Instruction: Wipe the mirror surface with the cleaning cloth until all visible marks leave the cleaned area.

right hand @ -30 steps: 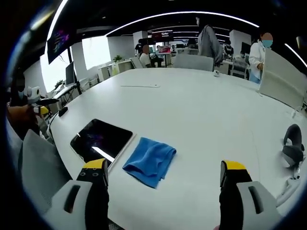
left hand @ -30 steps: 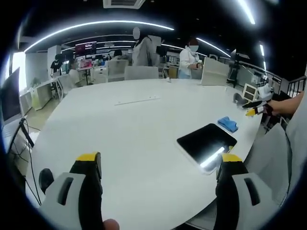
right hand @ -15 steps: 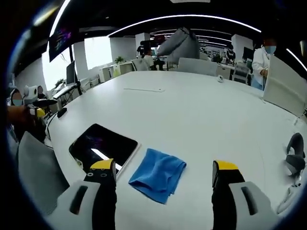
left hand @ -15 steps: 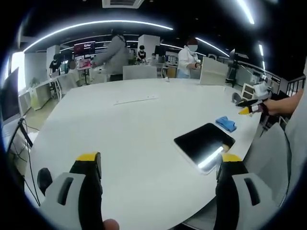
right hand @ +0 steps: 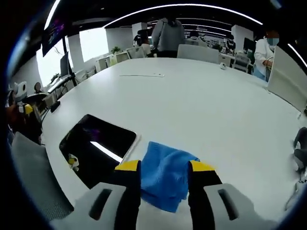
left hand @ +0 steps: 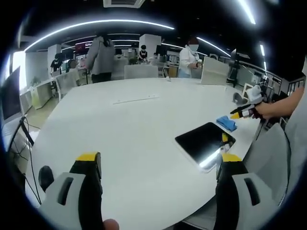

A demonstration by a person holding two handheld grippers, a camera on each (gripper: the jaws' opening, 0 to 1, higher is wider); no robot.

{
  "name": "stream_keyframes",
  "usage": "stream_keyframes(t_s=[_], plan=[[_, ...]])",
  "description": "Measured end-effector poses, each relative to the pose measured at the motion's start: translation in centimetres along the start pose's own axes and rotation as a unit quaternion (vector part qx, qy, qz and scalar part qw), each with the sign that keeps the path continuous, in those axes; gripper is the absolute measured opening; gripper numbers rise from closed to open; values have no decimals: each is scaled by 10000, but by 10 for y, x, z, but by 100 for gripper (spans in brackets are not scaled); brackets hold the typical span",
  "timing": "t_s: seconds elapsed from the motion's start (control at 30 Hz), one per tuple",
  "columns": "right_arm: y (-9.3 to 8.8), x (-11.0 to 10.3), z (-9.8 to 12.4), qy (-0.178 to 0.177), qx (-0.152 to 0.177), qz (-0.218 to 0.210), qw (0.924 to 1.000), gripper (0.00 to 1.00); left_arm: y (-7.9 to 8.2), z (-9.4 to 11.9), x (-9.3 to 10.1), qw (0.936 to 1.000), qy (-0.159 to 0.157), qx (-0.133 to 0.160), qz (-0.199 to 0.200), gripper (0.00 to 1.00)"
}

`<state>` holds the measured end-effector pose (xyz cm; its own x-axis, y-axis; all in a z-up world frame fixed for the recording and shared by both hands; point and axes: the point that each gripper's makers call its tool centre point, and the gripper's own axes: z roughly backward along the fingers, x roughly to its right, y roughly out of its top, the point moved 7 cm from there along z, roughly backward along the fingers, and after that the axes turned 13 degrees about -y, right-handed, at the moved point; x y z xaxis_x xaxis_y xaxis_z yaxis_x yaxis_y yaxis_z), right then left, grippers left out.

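The mirror (left hand: 205, 142) is a dark rounded slab lying flat near the white table's edge, and a bright light streak reflects in it. In the right gripper view the mirror (right hand: 98, 143) lies left of the blue cleaning cloth (right hand: 168, 155). My right gripper (right hand: 164, 167) is down over the cloth, its yellow-tipped jaws partly drawn in, with the cloth between them and a gap still showing. In the left gripper view the right gripper (left hand: 242, 112), held by a hand, sits at the cloth (left hand: 225, 122). My left gripper (left hand: 160, 158) is open and holds nothing, short of the mirror.
A white oval table (left hand: 134, 129) carries a thin pale strip (left hand: 136, 99) at mid-table. A dark object (right hand: 301, 143) lies at the table's right. Chairs, desks and several people stand beyond the far edge. The left gripper (right hand: 26, 111) shows past the near table edge.
My right gripper has come down and forward onto the blue cloth, and its jaws have narrowed around it. The left gripper has stayed where it was. A person in the background has walked left.
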<state>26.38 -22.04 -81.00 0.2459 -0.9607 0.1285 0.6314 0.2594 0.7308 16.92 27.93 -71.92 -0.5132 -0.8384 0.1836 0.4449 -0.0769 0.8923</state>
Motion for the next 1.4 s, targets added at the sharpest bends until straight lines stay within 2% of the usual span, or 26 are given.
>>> stream_keyframes(t_s=[0.17, 0.3, 0.57, 0.7, 0.77, 0.8, 0.93, 1.07, 1.2, 1.27, 1.4], plan=[[-3, -6, -12, -49, -92, 63, 9999, 21, -3, 2, -2, 10000, 16, -17, 19, 99], [-10, -9, -18, -179, -306, 168, 9992, 11, -6, 1, 0, 10000, 12, -51, 35, 99], [-14, -14, -24, -411, -381, 401, 9976, 13, -9, -1, 1, 9999, 3, -71, 75, 99], [-12, -21, -25, -351, -355, 394, 9980, 1, -9, -3, 4, 9999, -12, -94, 76, 99], [-11, -22, -25, -423, -321, 483, 9974, 0, -8, -5, 5, 9999, -20, -96, 77, 99], [-11, -22, -24, -450, -345, 283, 9980, 0, -7, -5, 6, 9999, -23, -98, 76, 99], [-9, -21, -25, -428, -424, 223, 9979, 0, -8, -9, 4, 9999, -41, -105, 70, 99], [-8, -17, -25, -358, -630, -328, 9968, 0, -7, -11, 6, 9999, -75, -104, 59, 99], [-5, -14, -21, -332, -607, -437, 9966, 0, -5, -12, 10, 9999, -79, -110, 44, 99], [-1, -14, -18, -281, -569, -653, 9959, 0, -5, -11, 11, 9999, -68, -92, 61, 99], [9, -14, -13, -220, -524, -744, 9956, 0, -6, -11, 12, 9999, -59, -110, 70, 99]])
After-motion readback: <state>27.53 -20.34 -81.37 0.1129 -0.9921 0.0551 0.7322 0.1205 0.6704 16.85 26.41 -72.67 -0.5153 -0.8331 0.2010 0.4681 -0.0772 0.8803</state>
